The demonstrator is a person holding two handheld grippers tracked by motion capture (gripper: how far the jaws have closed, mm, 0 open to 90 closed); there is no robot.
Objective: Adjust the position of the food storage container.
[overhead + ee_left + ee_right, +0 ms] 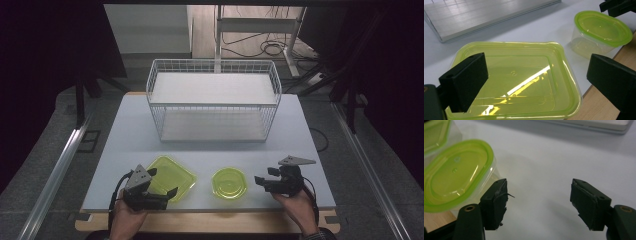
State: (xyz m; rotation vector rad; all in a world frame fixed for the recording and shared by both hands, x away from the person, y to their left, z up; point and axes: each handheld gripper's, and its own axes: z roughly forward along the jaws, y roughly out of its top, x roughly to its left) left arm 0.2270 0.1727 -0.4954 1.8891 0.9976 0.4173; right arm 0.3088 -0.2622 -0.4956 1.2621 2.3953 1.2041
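A person stands at the near edge of a pale grey table (125, 130), a two-jaw gripper in each hand. The left gripper (162, 182) hangs over the near corner of a large rectangular container with a yellow-green lid (170, 177), its jaws spread wide with nothing pressed between them; in the left gripper view that lid (519, 80) lies flat below and between the two black jaws, close to the table's front edge. Just to its right sits a smaller oval container with the same green lid (229, 182), clear-walled in the left gripper view (602, 30), and apart from the big one. The right gripper (260, 181) points left toward the oval container and stops just beside it, jaws parted and holding nothing; in the right gripper view the oval lid (456, 175) lies off to the left of the jaws, above bare table. Farther back on the table stands a white wire basket (214, 67), well apart from both containers
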